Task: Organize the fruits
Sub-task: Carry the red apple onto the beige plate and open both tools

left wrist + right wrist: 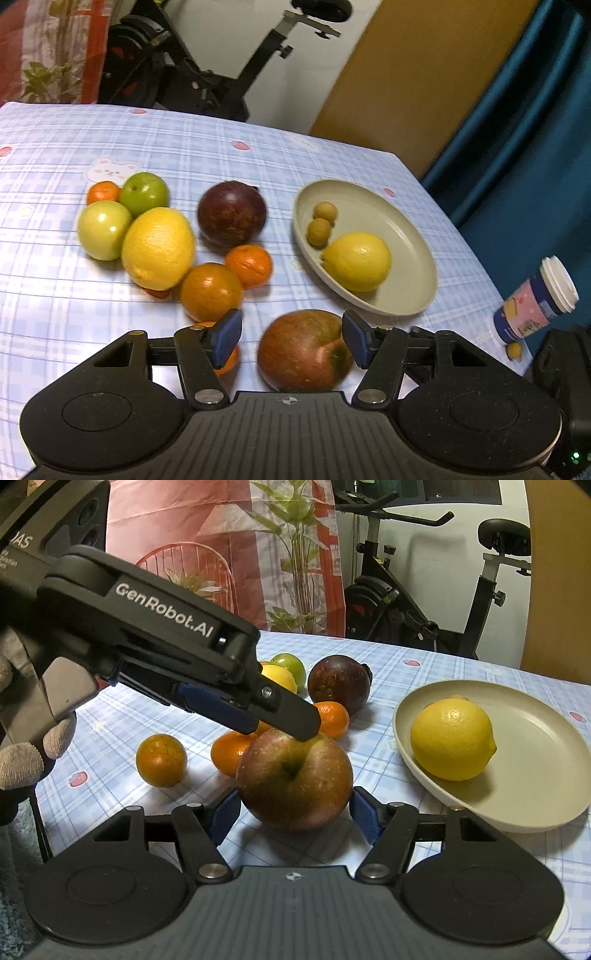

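Since the red apple (pixel 294 779) beside the grey plate (pixel 546 812) looks heavy, firm and smooth-skinned, its widest flanks suit gripping. The right gripper (pixel 293 814) straddles it, fingers spread just off its sides. The left gripper (pixel 291 338) is spread, the apple between its fingers, unpinched.

White "GenRobot.AI" lettering along the side of the left claw (pixel 255 716) reaching in from the upper left over the right claw (pixel 293 816), partial white letters "AS" on the black housing behind it, smaller print beneath unreadable
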Action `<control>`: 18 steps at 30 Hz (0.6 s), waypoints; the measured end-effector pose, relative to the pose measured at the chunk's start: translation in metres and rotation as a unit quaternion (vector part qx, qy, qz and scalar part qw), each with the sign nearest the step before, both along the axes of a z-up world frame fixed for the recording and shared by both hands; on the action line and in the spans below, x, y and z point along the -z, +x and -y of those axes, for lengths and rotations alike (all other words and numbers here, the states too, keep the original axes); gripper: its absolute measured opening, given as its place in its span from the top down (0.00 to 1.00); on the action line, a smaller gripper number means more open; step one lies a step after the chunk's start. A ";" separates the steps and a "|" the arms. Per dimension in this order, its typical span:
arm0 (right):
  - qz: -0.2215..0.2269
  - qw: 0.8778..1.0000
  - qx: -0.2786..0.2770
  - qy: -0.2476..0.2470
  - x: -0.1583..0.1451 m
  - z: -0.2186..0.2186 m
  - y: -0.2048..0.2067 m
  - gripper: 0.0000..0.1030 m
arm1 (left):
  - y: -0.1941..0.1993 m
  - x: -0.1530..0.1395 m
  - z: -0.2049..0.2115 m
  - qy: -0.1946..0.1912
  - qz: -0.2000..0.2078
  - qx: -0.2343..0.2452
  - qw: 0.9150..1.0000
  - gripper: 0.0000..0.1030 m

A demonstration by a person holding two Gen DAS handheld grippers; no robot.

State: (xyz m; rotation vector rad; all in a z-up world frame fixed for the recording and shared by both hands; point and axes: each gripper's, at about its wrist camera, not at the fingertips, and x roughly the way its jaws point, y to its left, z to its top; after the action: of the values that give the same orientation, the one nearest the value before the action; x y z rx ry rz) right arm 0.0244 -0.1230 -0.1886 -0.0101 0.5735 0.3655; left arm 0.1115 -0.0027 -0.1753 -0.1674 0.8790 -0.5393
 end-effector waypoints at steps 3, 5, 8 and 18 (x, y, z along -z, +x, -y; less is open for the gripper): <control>-0.001 1.000 0.000 0.005 0.000 0.001 0.000 0.35 | -0.004 0.001 0.005 0.003 0.001 0.021 1.000 0.39; -0.002 1.000 0.000 0.006 -0.001 0.002 -0.001 0.35 | -0.006 0.003 0.008 0.009 0.000 0.028 1.000 0.39; -0.001 1.000 0.000 0.006 -0.001 0.002 -0.001 0.35 | -0.007 0.005 0.010 0.017 -0.003 0.028 0.999 0.39; -0.008 1.000 0.015 0.014 -0.005 0.006 -0.003 0.35 | -0.006 0.005 0.026 0.032 0.001 0.055 0.998 0.39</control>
State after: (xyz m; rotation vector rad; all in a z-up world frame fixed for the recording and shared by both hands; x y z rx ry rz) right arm 0.0214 -0.1288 -0.1836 0.0285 0.5826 0.3457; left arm 0.1060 -0.0286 -0.1807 -0.0599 0.9071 -0.6134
